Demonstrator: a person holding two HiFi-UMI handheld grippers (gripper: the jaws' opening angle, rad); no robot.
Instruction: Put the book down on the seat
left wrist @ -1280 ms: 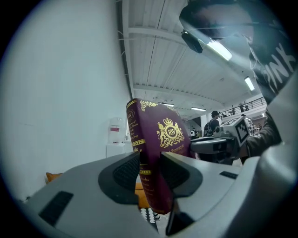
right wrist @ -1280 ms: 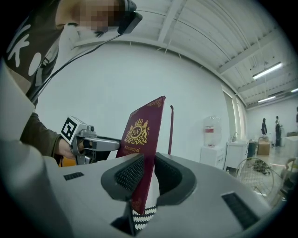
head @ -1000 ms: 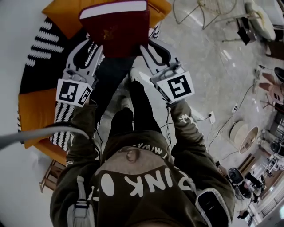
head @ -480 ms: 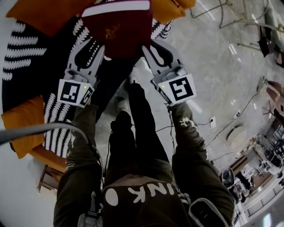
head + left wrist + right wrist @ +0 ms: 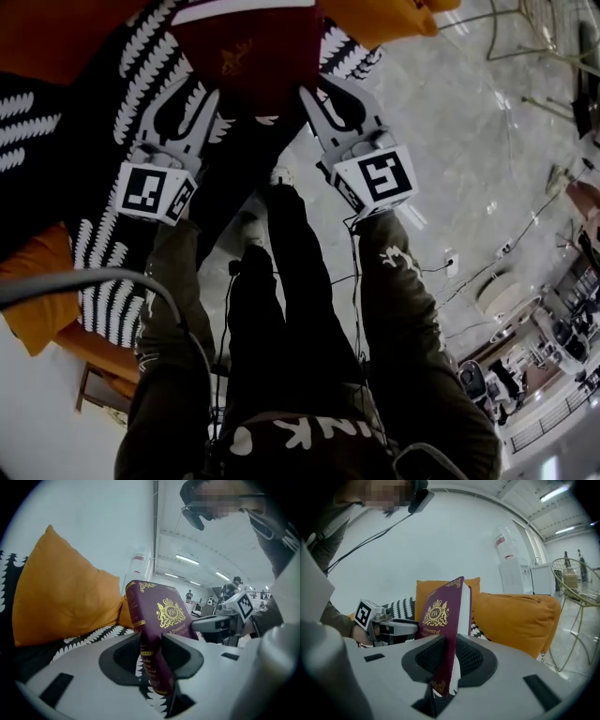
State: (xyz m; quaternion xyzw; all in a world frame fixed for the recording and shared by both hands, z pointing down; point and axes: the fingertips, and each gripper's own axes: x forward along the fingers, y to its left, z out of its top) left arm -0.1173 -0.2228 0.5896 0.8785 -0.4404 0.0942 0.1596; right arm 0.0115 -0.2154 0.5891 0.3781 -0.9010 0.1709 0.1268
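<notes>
Two grey two-jaw grippers are shown clamped on a single maroon hardcover book with a gold crest (image 5: 248, 56), which is held upright between them by its lower corners. The left gripper (image 5: 152, 641) is closed on the spine end, where the gilt-banded spine is pinched between its dark pads. The right gripper (image 5: 447, 656) is closed on the opposite end, where the front cover and the white page edge are squeezed between its jaws.

From the head view, the book is seen just ahead of both grippers, with its crested cover turned toward the person. It is positioned over the black seat cover with a white leaf pattern (image 5: 56, 169). Whether the book's lower edge touches the seat cannot be told from any view.

Plump orange fabric cushions (image 5: 61, 597) are propped on the seat behind and beside the book, close to it. The pale marbled floor (image 5: 469, 141) is visible to the right, and the person's dark-sleeved arms are extended behind the marker cubes.
</notes>
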